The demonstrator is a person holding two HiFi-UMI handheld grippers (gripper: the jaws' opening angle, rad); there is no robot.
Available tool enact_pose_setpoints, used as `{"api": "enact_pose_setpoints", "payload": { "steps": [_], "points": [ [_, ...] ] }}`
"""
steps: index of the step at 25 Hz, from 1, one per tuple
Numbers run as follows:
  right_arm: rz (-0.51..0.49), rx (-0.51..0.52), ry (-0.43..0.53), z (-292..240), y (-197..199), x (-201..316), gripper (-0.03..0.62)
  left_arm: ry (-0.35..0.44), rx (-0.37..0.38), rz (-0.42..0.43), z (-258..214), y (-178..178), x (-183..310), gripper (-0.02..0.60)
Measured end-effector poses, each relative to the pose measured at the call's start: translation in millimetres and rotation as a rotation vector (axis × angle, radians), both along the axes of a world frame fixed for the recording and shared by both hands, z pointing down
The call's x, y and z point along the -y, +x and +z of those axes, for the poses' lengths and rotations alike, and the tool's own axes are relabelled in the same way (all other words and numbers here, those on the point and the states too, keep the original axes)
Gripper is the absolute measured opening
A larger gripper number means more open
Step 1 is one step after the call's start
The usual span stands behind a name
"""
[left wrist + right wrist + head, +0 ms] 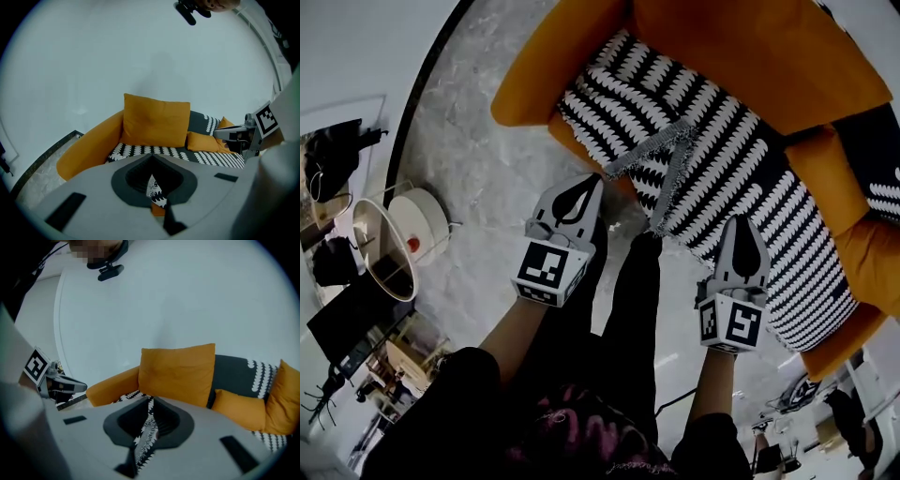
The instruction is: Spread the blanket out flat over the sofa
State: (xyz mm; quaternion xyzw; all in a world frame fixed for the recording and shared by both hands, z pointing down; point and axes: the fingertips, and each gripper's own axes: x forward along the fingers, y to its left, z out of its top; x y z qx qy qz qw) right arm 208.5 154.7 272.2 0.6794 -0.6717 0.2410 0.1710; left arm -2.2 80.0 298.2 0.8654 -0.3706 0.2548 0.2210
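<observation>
A black-and-white patterned blanket [722,159] lies over the seat of the orange sofa [769,56], with a fringed edge [670,155] folded back across its middle. My left gripper [594,181] is at the blanket's front left edge. In the left gripper view, the left gripper [157,197] is shut on a bit of the blanket [154,190]. My right gripper [741,223] is at the front edge further right. In the right gripper view, the right gripper [145,427] is shut on a fringed strip of the blanket [146,420].
An orange back cushion [157,119] and a smaller orange cushion [239,408] lean on the sofa, beside a dark patterned cushion [881,169]. A round white side table [420,220] stands on the marble floor [478,159] at the left. The person's dark-trousered legs [628,300] are between the grippers.
</observation>
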Motion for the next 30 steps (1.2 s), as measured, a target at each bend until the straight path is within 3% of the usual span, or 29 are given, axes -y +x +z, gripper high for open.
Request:
{"api": "enact_pose_setpoints", "payload": {
  "steps": [8, 11, 21, 30],
  "points": [
    [-0.048, 0.000, 0.021, 15, -31, 32, 0.023, -0.013, 0.012, -0.035, 16, -41, 5, 0.009],
    [-0.078, 0.016, 0.013, 31, -36, 45, 0.071, -0.037, 0.028, -0.064, 30, -52, -2, 0.010],
    [-0.170, 0.027, -0.040, 111, -59, 85, 0.123, -0.076, 0.055, -0.132, 76, -91, -9, 0.010],
    [-0.243, 0.012, -0.118, 169, -52, 118, 0.142, -0.118, 0.064, -0.158, 103, -91, -6, 0.011]
  ]
}}
